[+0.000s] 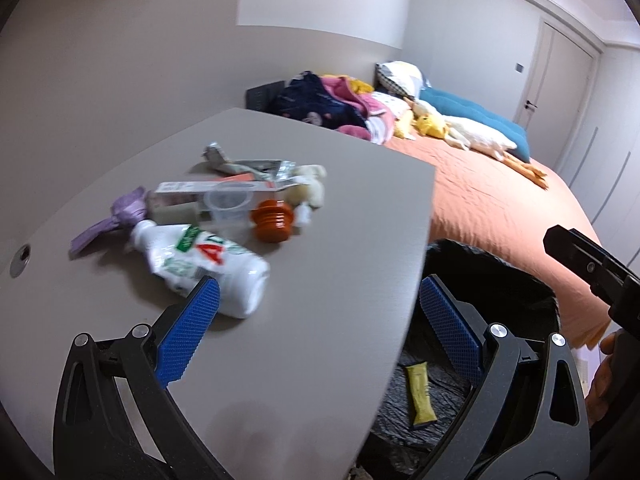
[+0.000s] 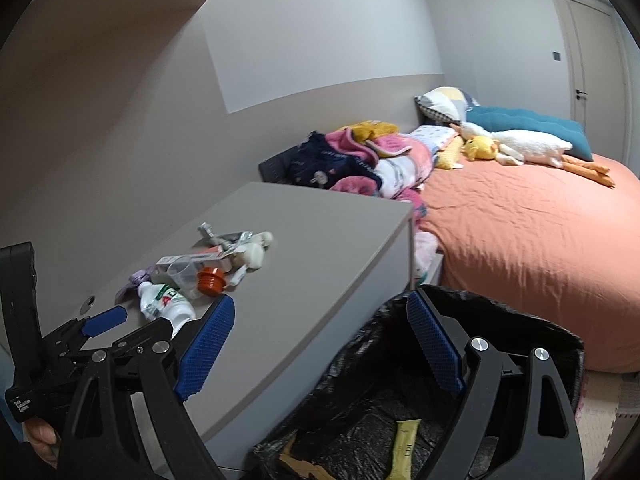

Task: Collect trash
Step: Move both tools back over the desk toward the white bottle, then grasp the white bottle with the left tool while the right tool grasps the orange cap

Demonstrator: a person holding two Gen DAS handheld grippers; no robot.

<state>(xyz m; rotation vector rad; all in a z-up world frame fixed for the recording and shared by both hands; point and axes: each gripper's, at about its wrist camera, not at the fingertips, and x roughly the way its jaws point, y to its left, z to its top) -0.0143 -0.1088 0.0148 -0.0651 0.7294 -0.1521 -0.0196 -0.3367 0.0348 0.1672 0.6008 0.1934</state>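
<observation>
You see a grey table [image 1: 320, 240], a white bottle [image 1: 208, 268] with red and green print, an orange cap [image 1: 274, 220] at its two o'clock, a yellow wrapper [image 1: 420, 396] on black bin liner [image 2: 360, 420], and a salmon bed [image 2: 520, 240].

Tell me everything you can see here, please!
bottle: one, white, lying on desk
cap: one, orange, beside bottle
plastic cup: one, clear, in the pile
purple wrapper: one, behind bottle
desk: one, grey
bin bag: one, black, beside desk
yellow wrapper: one, inside bag
bed: one, orange sheet
left tool: open, empty, over desk edge
right tool: open, empty
</observation>
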